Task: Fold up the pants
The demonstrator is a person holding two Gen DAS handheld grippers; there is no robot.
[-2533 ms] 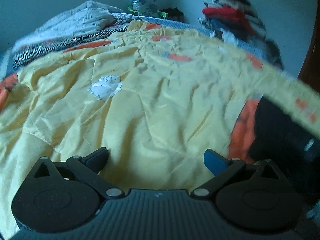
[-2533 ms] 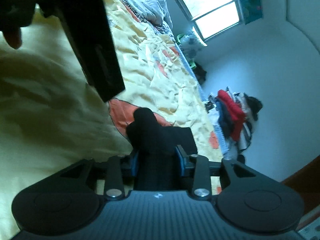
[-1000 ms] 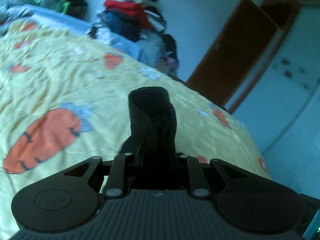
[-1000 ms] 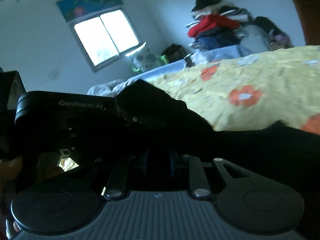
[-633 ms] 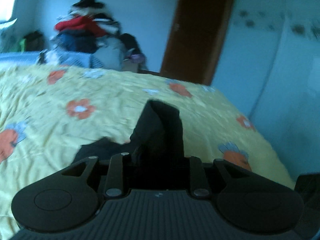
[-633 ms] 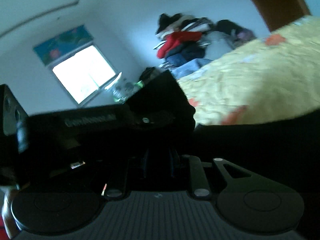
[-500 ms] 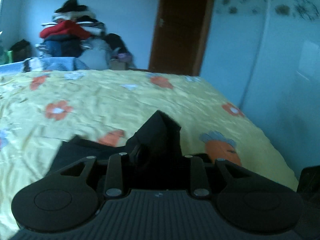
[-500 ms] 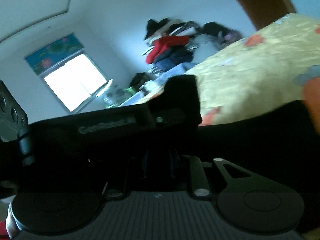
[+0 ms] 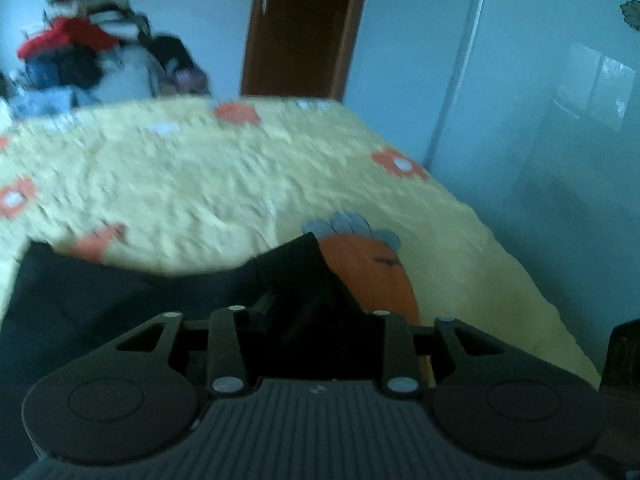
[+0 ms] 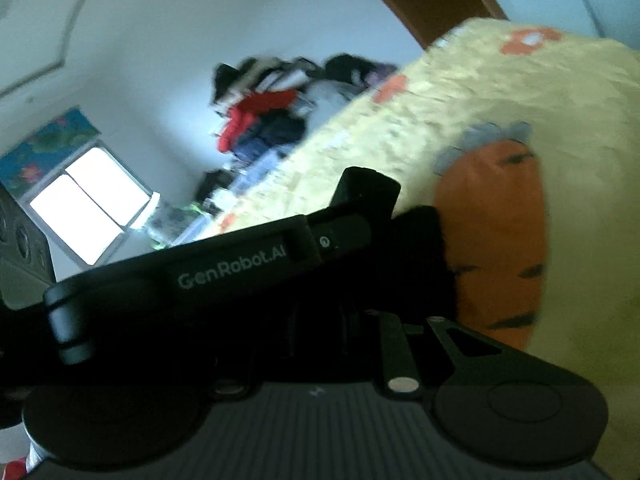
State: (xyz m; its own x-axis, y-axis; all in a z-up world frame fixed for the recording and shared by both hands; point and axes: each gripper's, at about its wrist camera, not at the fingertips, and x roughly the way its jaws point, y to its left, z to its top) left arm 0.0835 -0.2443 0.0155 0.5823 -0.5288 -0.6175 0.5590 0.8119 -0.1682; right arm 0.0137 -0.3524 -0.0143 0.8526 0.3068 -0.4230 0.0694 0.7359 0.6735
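The black pants (image 9: 132, 292) lie near the bed's (image 9: 208, 184) foot edge, one corner reaching onto the printed orange carrot (image 9: 376, 276) of the yellow cover. The left gripper (image 9: 310, 312) has just been opening its jaws, dark cloth bunched between them; whether it is gripped I cannot tell. The right gripper (image 10: 320, 320) is closed on pants fabric, the left tool's body crossing right in front of it. Beyond the far edge sit a clothes heap (image 9: 92, 60), a brown door (image 9: 304, 28) and a window (image 10: 88, 216).

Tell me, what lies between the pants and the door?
In the left wrist view, only the yellow bedspread lies between the pants and the door.
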